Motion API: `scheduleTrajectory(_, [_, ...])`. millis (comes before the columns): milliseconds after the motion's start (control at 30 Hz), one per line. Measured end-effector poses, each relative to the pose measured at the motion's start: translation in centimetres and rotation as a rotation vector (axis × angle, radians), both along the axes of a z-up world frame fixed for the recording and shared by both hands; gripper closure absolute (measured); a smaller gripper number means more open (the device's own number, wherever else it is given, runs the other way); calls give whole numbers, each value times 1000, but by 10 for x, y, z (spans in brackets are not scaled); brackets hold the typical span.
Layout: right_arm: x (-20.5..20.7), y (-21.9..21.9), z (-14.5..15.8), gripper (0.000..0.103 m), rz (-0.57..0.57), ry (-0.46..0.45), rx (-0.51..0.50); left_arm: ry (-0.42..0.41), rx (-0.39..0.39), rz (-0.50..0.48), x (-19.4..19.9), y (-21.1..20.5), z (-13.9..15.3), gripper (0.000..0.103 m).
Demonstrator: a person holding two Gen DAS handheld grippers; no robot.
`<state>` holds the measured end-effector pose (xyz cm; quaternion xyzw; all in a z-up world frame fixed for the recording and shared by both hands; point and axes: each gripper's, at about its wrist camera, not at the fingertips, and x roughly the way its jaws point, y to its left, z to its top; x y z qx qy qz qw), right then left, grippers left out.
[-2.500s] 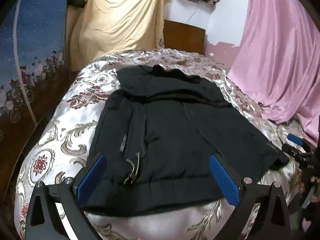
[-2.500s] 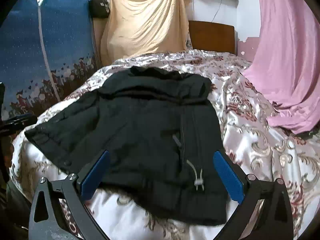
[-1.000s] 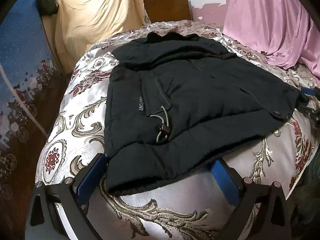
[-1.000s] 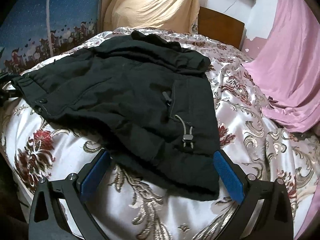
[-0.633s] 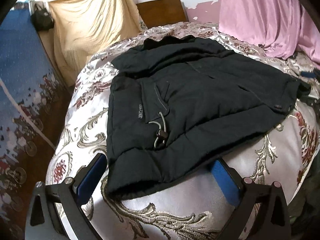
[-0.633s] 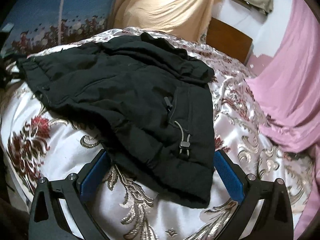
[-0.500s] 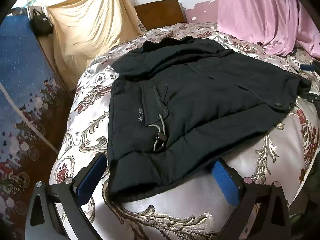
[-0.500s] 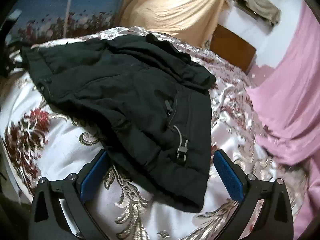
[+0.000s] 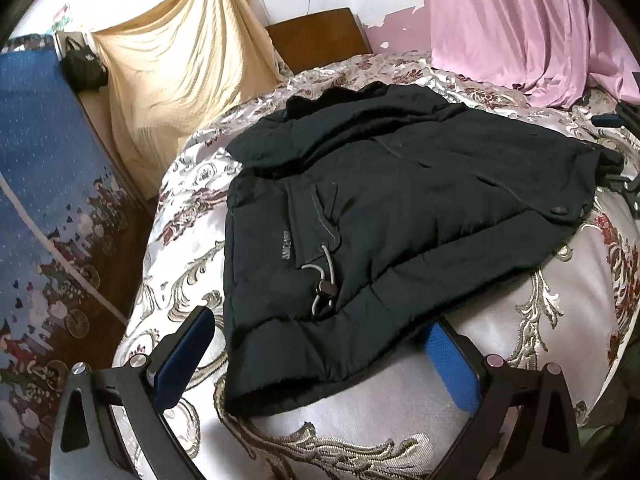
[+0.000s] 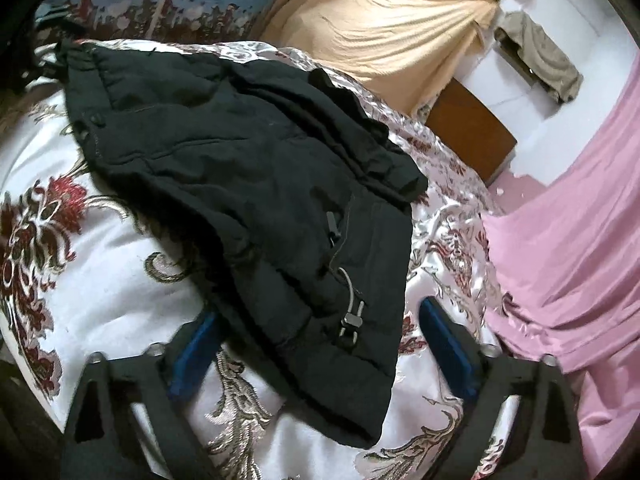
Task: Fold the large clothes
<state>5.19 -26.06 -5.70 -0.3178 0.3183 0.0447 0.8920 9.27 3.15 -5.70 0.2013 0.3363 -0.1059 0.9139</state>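
Observation:
A black padded jacket (image 9: 400,200) lies spread flat on a bed with a silver floral cover (image 9: 180,288). Its hem with a grey drawcord and toggle (image 9: 326,290) points toward me. My left gripper (image 9: 316,356) is open and empty, its blue pads just short of the jacket's left hem corner. In the right wrist view the same jacket (image 10: 248,184) lies across the bed, and my right gripper (image 10: 320,348) is open and empty, straddling the right hem corner near its toggle (image 10: 352,320). The other gripper shows at the far right edge of the left wrist view (image 9: 616,120).
A pink cloth (image 10: 568,240) hangs and pools along the right side of the bed. A yellow cloth (image 9: 180,64) and a wooden headboard (image 9: 320,36) stand behind. A blue patterned mattress (image 9: 44,184) leans on the left.
Both grippers have moved outward and turned in toward the jacket's hem corners. The views now look across the jacket from each side. The jacket has not moved.

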Motion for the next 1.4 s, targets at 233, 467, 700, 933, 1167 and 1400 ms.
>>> scheduleTrajectory(233, [-3,4,-1,54,16,17,5,-46,60,-42,-5,-9,1,10])
scheduleTrajectory(467, [0,-1,-5,75,6,44,65,-14,51,-92,-4,-11,-3,46])
scheduleTrajectory(700, [6,-12,-4,91,-35,55,179,4,9,-119,-7,-16,-3,82])
scheduleTrajectory(933, [6,-26,2,94,-70,54,311,36,-104,-39,-6,-7,2,92])
scheduleTrajectory(1167, [-1,-31,13,95,-86,20,364,31,-149,-12,-16,-7,10,98])
scheduleTrajectory(1400, [-18,-31,28,96,-96,-7,395,8,-173,-4,-33,-2,24,98])
